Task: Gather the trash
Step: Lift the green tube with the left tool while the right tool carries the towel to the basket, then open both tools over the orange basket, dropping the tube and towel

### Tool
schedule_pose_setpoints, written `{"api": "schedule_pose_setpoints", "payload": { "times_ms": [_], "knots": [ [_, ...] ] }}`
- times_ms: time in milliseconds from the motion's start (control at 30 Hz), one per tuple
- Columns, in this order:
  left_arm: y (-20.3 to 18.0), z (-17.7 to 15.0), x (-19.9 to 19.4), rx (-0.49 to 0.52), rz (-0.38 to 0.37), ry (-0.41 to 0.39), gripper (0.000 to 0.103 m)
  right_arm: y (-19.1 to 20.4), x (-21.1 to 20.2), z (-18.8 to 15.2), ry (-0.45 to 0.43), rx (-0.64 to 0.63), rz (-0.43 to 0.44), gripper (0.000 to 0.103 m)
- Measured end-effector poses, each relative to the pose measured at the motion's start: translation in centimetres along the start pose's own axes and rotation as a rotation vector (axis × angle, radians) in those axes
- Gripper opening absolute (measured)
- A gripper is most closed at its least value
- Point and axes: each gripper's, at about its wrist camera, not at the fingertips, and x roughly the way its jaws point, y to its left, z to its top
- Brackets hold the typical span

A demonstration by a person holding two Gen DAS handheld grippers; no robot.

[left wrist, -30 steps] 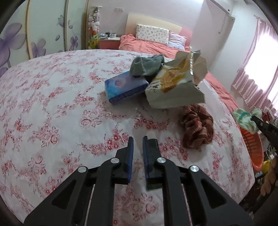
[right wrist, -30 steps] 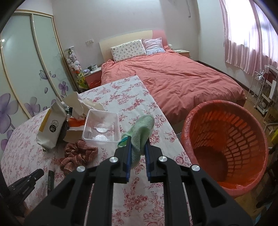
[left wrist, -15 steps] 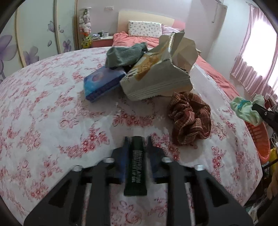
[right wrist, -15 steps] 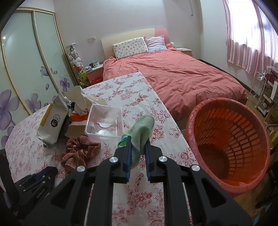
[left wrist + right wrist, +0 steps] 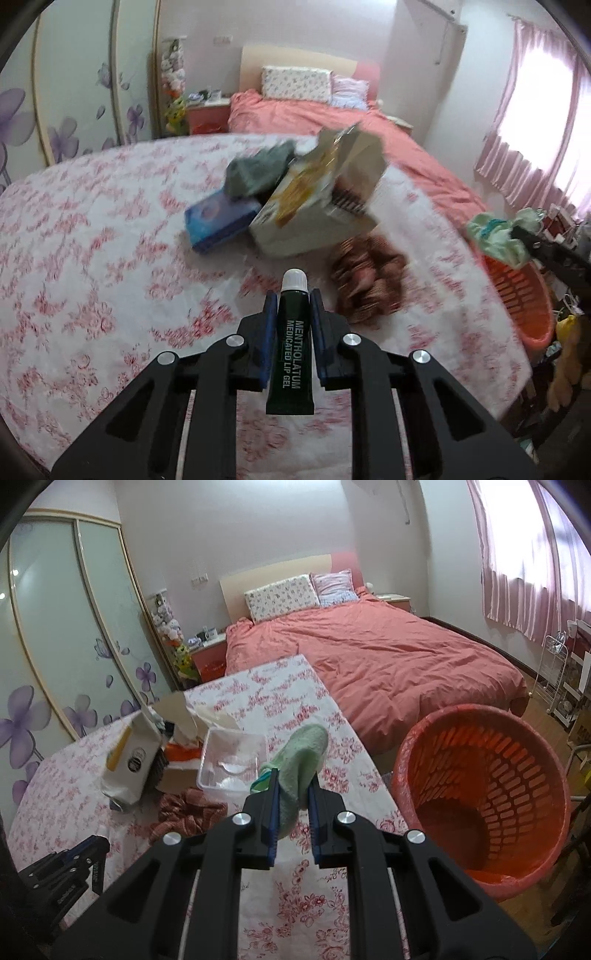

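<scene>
step: carrying trash to bin | left tool (image 5: pixel 291 301) clenched on lip-gel tube (image 5: pixel 291 350), above the worktop (image 5: pixel 92 258) | right tool (image 5: pixel 291 786) clenched on green cloth (image 5: pixel 301 760), beside bin (image 5: pixel 480 786) | next: judged, swing each over the bin, then release

Your way to the orange basket (image 5: pixel 480 794) is open over bare tablecloth (image 5: pixel 314 904); clutter w/ clear tub (image 5: pixel 232 760) crowds the left.
</scene>
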Motion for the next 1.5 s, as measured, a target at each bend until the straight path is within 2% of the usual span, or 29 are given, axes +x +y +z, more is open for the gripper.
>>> {"api": "schedule_pose_setpoints", "payload": {
  "times_ms": [233, 433, 633, 933, 1067, 1233, 1500],
  "knots": [
    [-4.1, 2.5, -2.4, 0.055, -0.103, -0.073, 0.018, -1.3, -2.3, 1.2, -0.058, 0.024, 0.010, 0.014],
    [-8.0, 5.1, -2.3, 0.112, -0.184, -0.115, 0.018, -3.4, -4.2, 2.1, -0.111, 0.055, -0.006, 0.014],
    [-13.6, 7.0, -0.9, 0.177, -0.289, -0.135, 0.018, -7.1, -6.2, 3.0, -0.168, 0.096, -0.056, 0.014],
    [-21.6, 7.4, 3.0, 0.244, -0.457, -0.079, 0.018, -14.4, -7.2, 3.4, -0.197, 0.191, -0.157, 0.014],
    [-24.6, 6.8, 4.1, 0.281, -0.501, -0.057, 0.018, -17.4, -6.7, 2.9, -0.184, 0.237, -0.189, 0.014],
    [-27.1, 6.0, 5.5, 0.310, -0.537, -0.012, 0.018, -20.5, -5.8, 2.3, -0.167, 0.288, -0.203, 0.014],
    [-28.9, 5.3, 7.2, 0.322, -0.539, 0.046, 0.018, -22.6, -4.4, 1.4, -0.142, 0.331, -0.188, 0.016]
  ]
}}
